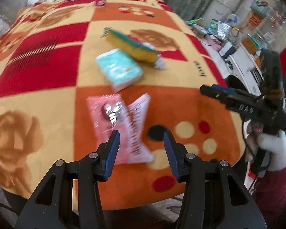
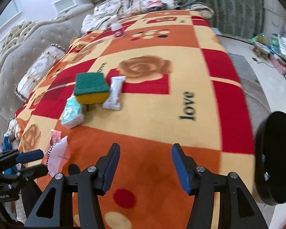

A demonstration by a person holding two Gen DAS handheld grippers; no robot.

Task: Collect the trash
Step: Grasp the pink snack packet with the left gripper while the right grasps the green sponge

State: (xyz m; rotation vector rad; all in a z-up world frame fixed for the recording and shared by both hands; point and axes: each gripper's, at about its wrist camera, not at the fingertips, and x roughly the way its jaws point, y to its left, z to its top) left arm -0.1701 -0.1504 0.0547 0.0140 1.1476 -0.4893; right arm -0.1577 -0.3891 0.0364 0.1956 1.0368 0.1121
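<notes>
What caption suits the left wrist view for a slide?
Open left gripper above a pink wrapper on the patterned blanket, with tissue pack and sponge beyond.

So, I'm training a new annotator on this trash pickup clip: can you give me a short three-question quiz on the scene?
1. True or false: the left claw grips the pink wrapper.
2. What lies directly beside the sponge, on its right in the right wrist view? A) white sachet B) bottle C) tissue pack
3. What word is printed on the blanket near the right claw?

Key: 1 false, its jaws are open above it; 2 A; 3 "love".
</notes>
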